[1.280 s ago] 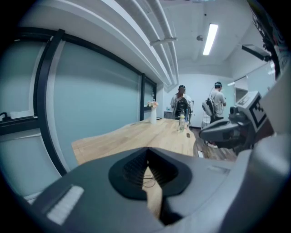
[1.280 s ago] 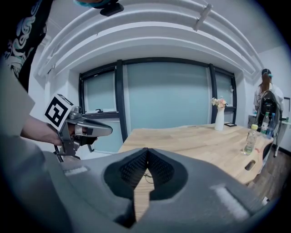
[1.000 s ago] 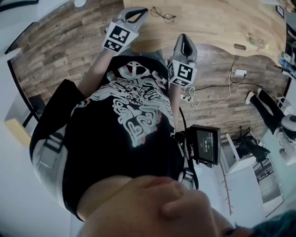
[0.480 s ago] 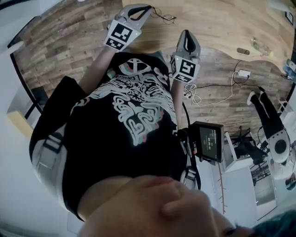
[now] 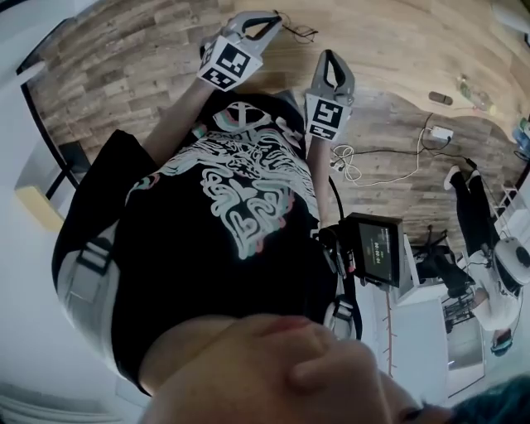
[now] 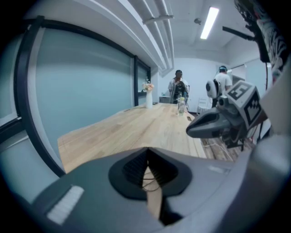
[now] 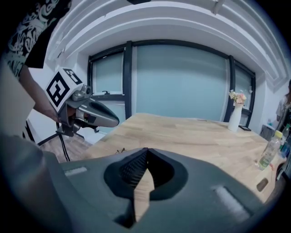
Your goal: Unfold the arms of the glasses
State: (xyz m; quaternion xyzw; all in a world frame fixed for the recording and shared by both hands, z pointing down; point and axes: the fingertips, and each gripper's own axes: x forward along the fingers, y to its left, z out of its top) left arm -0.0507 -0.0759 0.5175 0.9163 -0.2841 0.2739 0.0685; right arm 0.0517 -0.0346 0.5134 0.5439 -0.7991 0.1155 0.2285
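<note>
Thin wire-framed glasses (image 5: pixel 298 31) lie on the light wooden table (image 5: pixel 389 41) near its front edge. My left gripper (image 5: pixel 272 16) is shut and empty, its tips just left of the glasses. In the left gripper view the glasses (image 6: pixel 150 184) show through the gap below the closed jaws. My right gripper (image 5: pixel 331 58) is also shut and empty, hanging at the table's edge, below and right of the glasses. In the right gripper view the glasses (image 7: pixel 120 150) are a small shape on the table (image 7: pixel 191 132), under the left gripper (image 7: pixel 91 113).
A white vase with flowers (image 7: pixel 235 113) and a bottle (image 7: pixel 268 152) stand far down the table. A small dark object (image 5: pixel 439 98) lies at the table's right edge. Cables and a charger (image 5: pixel 389 166) lie on the wooden floor. People (image 6: pixel 178 86) stand at the far end.
The left gripper has moved forward, closer to the glasses. The right gripper has moved slightly up toward the table's edge. Both stay shut.
</note>
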